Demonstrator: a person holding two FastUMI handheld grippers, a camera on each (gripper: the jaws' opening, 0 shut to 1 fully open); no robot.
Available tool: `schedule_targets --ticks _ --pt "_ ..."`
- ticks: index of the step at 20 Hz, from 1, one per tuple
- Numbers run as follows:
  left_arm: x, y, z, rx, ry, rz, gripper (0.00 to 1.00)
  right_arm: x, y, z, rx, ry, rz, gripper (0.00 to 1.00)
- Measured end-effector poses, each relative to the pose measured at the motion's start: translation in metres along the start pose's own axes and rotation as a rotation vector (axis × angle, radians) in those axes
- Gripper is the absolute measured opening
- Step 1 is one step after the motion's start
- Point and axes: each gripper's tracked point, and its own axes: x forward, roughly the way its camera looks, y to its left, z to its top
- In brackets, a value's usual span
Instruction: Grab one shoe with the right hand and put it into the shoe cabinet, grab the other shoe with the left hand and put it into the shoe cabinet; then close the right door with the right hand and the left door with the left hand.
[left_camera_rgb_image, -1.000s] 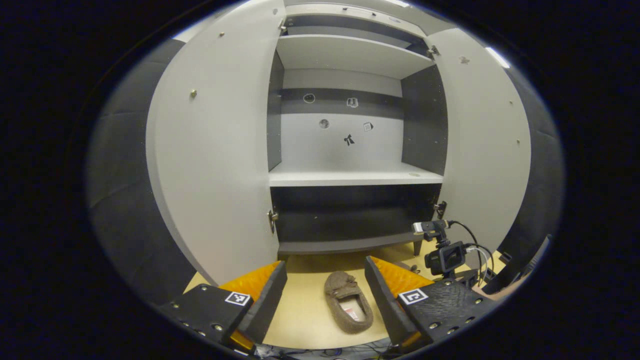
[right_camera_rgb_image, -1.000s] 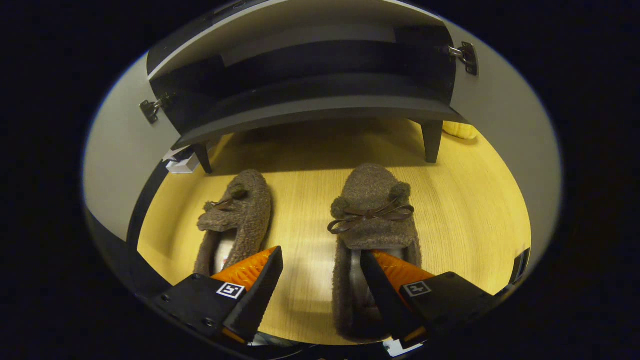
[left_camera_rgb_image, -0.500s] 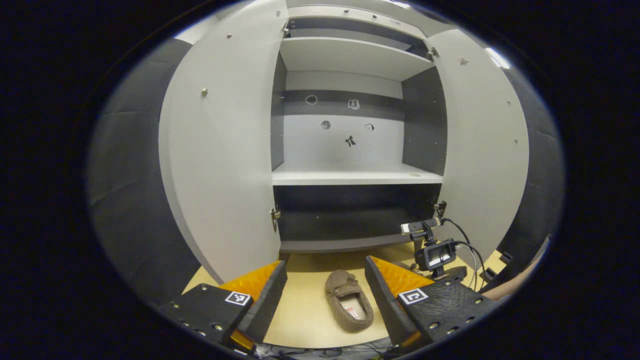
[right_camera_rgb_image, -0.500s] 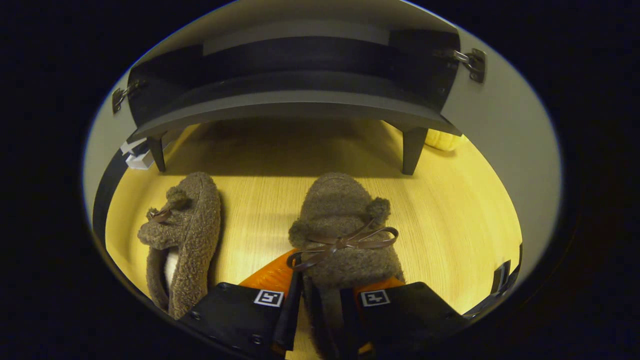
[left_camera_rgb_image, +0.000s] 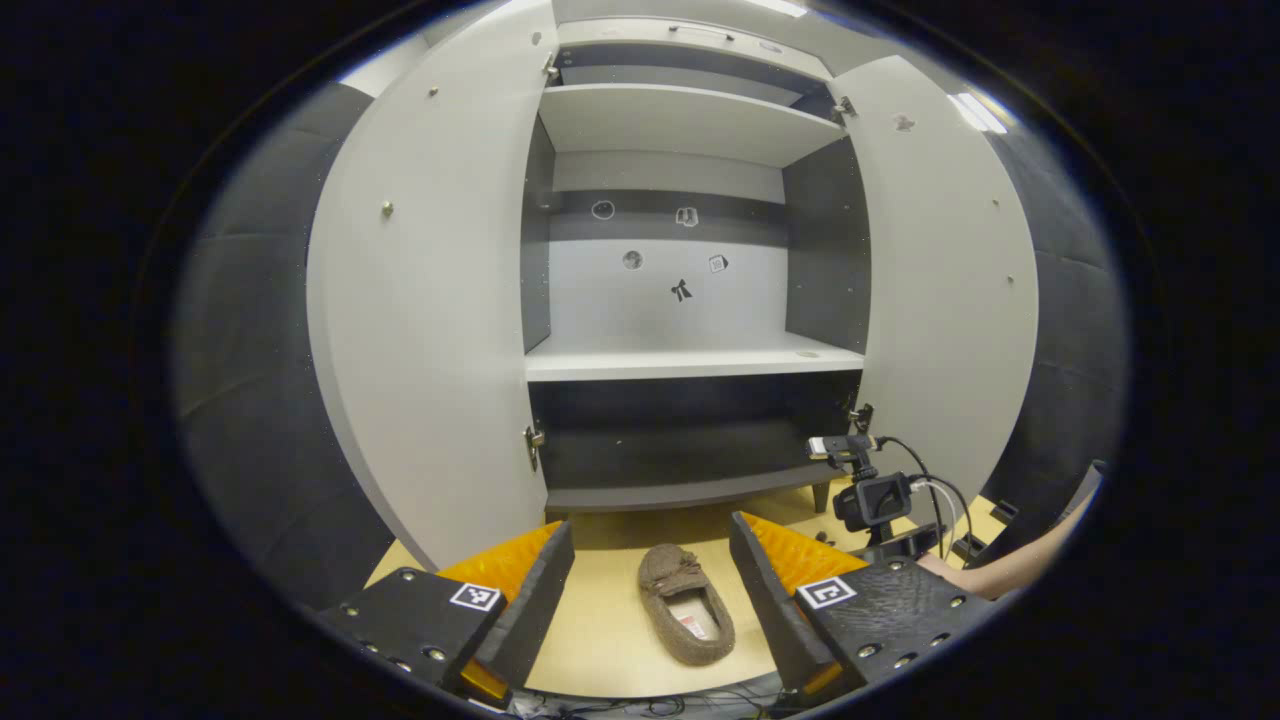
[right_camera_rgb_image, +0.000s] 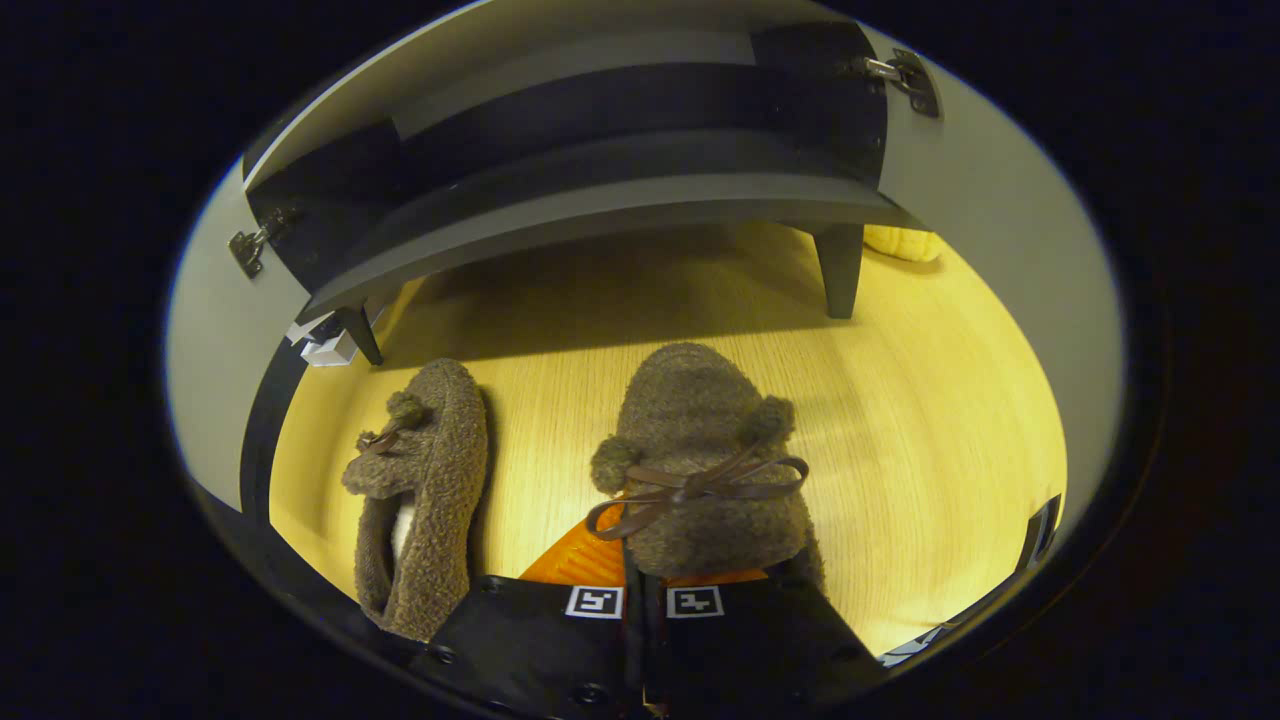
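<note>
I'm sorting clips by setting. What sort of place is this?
Probably a staged booth imitating a home entryway: an open grey shoe cabinet on pale wood flooring, fuzzy brown slippers before it, dark padded walls around.

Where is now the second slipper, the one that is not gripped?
In the right gripper view the free slipper lies on the wooden floor, left of the gripped slipper, before the cabinet.

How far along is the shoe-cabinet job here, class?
Nothing is stored yet: the cabinet shelves hold no shoes and both doors stand open. In hand: the right tongs are clamped on one shoe. Left: the other shoe lies on the floor before the open left tongs.
</note>
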Motion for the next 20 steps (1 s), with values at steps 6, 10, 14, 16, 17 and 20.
schedule_targets --ticks 6,10,14,16,17,20 --pt "-0.013 -0.002 0.008 0.001 -0.03 -0.001 0.91 -0.044 0.004 -0.012 -0.007 0.009 0.025 0.02" --pt "-0.02 0.0 0.014 -0.003 -0.052 0.002 0.91 -0.082 0.017 -0.003 -0.002 -0.032 0.08 0.02" --pt "-0.024 0.001 0.022 0.01 -0.078 -0.003 0.91 -0.118 0.039 0.0 -0.039 -0.077 0.133 0.02" --pt "-0.025 0.001 0.024 0.028 -0.088 -0.003 0.91 -0.133 0.047 0.001 -0.062 -0.097 0.151 0.02" --pt "-0.025 -0.001 0.025 0.034 -0.09 -0.01 0.91 -0.141 0.05 0.004 -0.072 -0.108 0.158 0.02" --pt "-0.026 -0.003 0.028 0.034 -0.105 -0.031 0.91 -0.165 0.057 0.01 -0.093 -0.15 0.169 0.02"
